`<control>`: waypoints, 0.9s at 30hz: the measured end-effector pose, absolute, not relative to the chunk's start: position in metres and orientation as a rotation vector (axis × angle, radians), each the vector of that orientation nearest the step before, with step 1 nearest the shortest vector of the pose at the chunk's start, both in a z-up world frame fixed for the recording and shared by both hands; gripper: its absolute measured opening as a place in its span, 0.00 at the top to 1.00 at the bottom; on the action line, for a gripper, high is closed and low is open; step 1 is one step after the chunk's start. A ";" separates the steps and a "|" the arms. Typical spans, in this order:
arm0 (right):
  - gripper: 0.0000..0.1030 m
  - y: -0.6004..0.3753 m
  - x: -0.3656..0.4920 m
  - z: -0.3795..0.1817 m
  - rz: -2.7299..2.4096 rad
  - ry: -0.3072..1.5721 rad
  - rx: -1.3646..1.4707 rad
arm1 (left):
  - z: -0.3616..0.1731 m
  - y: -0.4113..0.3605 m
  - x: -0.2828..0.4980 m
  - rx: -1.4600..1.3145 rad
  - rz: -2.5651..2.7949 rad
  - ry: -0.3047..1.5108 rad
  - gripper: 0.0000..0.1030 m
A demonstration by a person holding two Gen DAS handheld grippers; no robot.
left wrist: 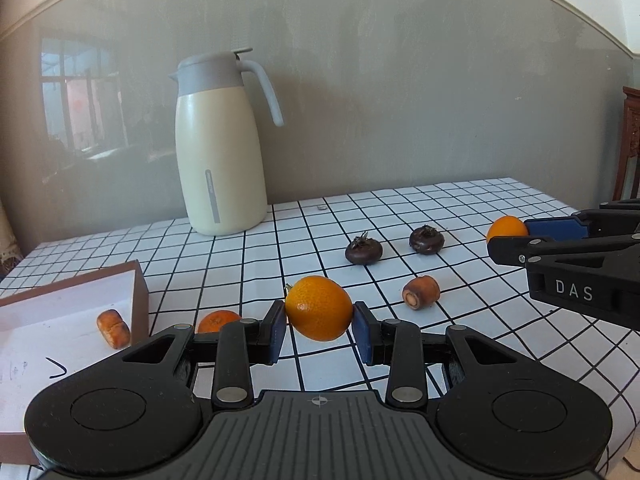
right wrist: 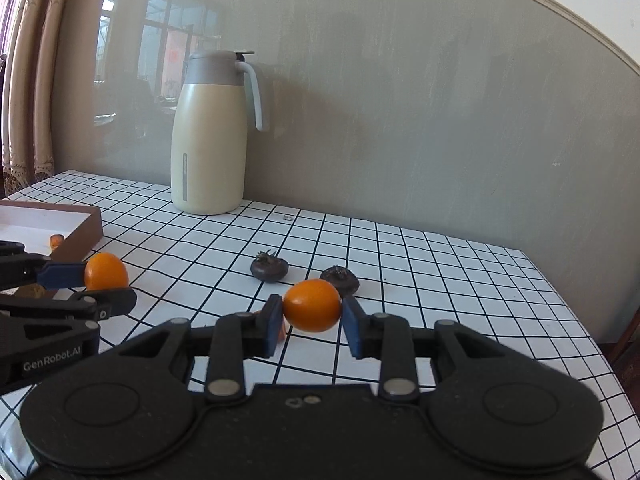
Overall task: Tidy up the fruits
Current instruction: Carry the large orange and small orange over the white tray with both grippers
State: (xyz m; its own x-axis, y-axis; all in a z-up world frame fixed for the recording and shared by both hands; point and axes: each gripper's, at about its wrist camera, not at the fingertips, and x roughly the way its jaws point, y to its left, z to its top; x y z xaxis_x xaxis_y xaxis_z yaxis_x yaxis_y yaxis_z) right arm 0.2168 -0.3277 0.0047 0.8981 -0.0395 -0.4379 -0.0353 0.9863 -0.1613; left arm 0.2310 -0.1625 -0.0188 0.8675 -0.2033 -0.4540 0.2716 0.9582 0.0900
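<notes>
- The left gripper (left wrist: pixel 320 322) holds an orange kumquat (left wrist: pixel 319 307) low in the centre of the left wrist view; its blue pads (left wrist: pixel 277 336) press on both sides of the fruit, which is lifted clear of the checked tablecloth (left wrist: pixel 460 208).
- The right gripper (right wrist: pixel 312 320) clamps a second kumquat (right wrist: pixel 312 305) in the same way, at the centre of the right wrist view.
- At the right edge of the left wrist view that second fruit shows again, between blue pads.
- A brown-walled tray (left wrist: pixel 136 280) with a white floor lies at the lower left; a small orange-brown piece (left wrist: pixel 114 328) rests inside it by the wall.
- Just outside the tray, partly hidden by the gripper, sits a small tangerine (left wrist: pixel 218 320).
- Two dark water chestnuts (left wrist: pixel 363 250) (left wrist: pixel 426 239) lie right of centre, near each other; a brown stub (left wrist: pixel 421 292) lies nearer the camera.
- A cream jug (left wrist: pixel 220 148) with a grey lid stands at the wall, upper left of centre.
</notes>
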 end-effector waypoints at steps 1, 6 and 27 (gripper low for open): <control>0.77 -0.327 0.215 0.006 -0.003 0.454 -0.169 | -0.018 -0.162 0.229 0.151 -0.250 0.456 0.65; 0.77 -0.326 0.207 0.009 -0.012 0.447 -0.179 | -0.016 -0.160 0.215 0.151 -0.259 0.453 0.65; 0.77 -0.303 0.187 0.021 0.042 0.386 -0.204 | 0.002 -0.124 0.173 0.101 -0.245 0.391 0.65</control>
State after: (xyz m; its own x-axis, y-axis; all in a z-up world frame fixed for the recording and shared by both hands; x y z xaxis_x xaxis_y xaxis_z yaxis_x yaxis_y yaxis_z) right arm 0.1873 -0.3031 0.0214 0.9259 0.0021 -0.3777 -0.0795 0.9787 -0.1894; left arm 0.1726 -0.1236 0.0016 0.8955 -0.2167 -0.3888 0.2555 0.9655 0.0503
